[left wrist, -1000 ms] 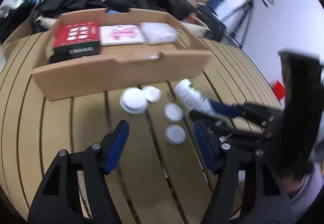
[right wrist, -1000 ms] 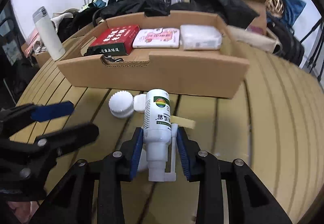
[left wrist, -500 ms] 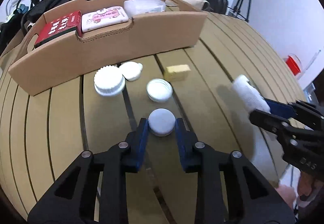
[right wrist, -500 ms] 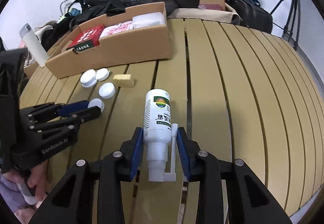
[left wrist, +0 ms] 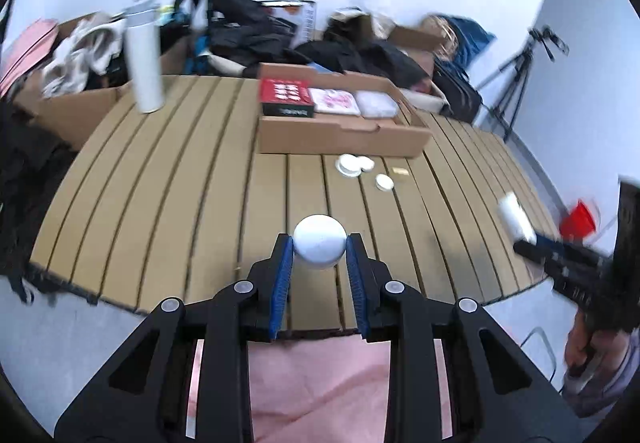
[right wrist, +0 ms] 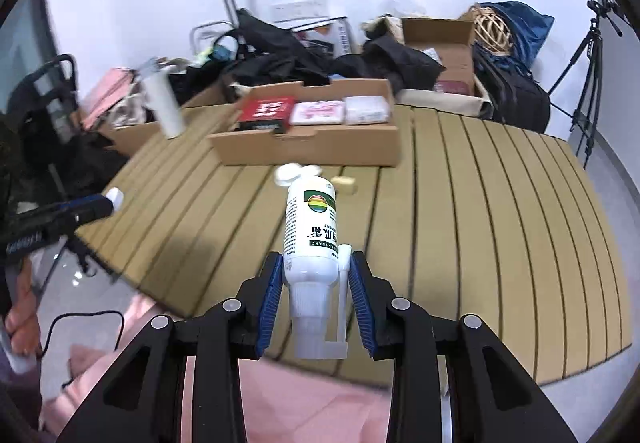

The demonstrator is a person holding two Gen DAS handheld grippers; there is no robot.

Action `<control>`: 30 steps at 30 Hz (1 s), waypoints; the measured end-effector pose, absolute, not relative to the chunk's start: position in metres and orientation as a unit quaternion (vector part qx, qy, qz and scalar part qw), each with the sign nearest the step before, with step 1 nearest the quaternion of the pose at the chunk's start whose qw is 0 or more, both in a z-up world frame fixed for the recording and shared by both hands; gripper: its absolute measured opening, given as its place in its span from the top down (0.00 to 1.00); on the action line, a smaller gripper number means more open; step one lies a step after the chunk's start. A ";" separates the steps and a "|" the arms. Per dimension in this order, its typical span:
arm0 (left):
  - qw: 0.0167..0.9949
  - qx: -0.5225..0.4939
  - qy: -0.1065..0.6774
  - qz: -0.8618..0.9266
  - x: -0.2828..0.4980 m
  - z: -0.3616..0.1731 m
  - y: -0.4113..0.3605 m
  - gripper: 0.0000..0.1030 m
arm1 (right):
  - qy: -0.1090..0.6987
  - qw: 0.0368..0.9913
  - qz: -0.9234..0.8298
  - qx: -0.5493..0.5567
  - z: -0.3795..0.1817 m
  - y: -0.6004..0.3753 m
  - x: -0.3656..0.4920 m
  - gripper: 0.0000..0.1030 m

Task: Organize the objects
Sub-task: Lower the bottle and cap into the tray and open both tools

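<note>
While both pairs of tongs hang above the near edge of the worktop [right wrist: 500, 203], each carries one item. Left tongs [left wrist: 320, 255]: clamped on a round white cap [left wrist: 320, 246]. Right tongs [right wrist: 316, 275]: clamped on the neck end of a white spray bottle [right wrist: 311, 231], long axis pointing forward, base away, nozzle toward the handle. Cap lies to the bottle's left, well apart; mating them would mean turning the nozzle toward the left tongs. Cardboard tray [right wrist: 312, 151] stands ahead of both, right tongs probably somewhat nearer. Loose caps [left wrist: 354, 165] rest just before it.
</note>
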State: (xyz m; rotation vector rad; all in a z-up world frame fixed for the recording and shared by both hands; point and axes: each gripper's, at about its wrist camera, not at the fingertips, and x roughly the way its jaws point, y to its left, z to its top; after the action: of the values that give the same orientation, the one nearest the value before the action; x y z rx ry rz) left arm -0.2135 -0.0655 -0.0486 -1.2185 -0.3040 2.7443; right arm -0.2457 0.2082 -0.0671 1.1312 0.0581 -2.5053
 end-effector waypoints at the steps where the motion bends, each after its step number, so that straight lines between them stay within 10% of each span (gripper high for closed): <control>1: 0.063 -0.399 -0.107 0.908 -0.214 -0.047 -0.068 0.77 | 0.017 0.197 -0.892 0.405 -0.067 0.206 -0.242 0.64; 14: 0.093 -0.421 -0.092 0.897 -0.369 -0.035 -0.070 0.77 | -0.010 0.245 -0.889 0.386 -0.046 0.173 -0.351 0.64; 27: 0.053 -0.542 -0.061 0.837 -0.533 -0.163 -0.072 0.76 | 0.003 0.206 -0.827 0.523 -0.161 0.059 -0.597 0.64; 30: 0.068 -0.536 -0.054 0.840 -0.534 -0.160 -0.066 0.58 | -0.005 0.232 -0.809 0.540 -0.184 0.046 -0.605 0.64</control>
State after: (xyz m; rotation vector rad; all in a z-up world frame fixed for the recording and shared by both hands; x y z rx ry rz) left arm -0.5343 -0.0655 -0.1598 -1.6154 -0.1635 2.5301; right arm -0.6051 0.0464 -0.1838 1.4835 -0.0130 -2.2249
